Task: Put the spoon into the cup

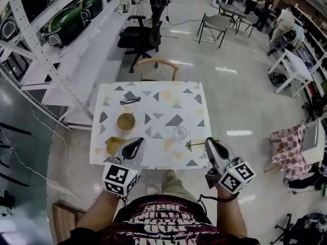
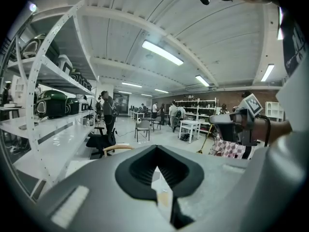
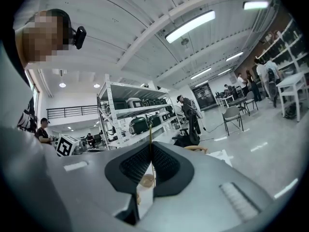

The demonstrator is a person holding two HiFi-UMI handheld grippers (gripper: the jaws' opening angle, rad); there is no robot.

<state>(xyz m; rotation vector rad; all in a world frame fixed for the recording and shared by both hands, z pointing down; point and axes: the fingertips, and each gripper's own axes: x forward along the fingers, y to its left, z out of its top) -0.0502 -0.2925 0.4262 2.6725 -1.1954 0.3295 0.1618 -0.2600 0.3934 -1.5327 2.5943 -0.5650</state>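
Golden spoon (image 1: 195,144), clamped in the right claw (image 1: 208,141), hovers beside the cup (image 1: 180,132), ready for insertion; left claw (image 1: 139,141) closed, empty.

No text can be read: the print on the shirt (image 1: 171,223) is blurred, and only square coded patterns are borne by the marker cubes (image 1: 120,179).
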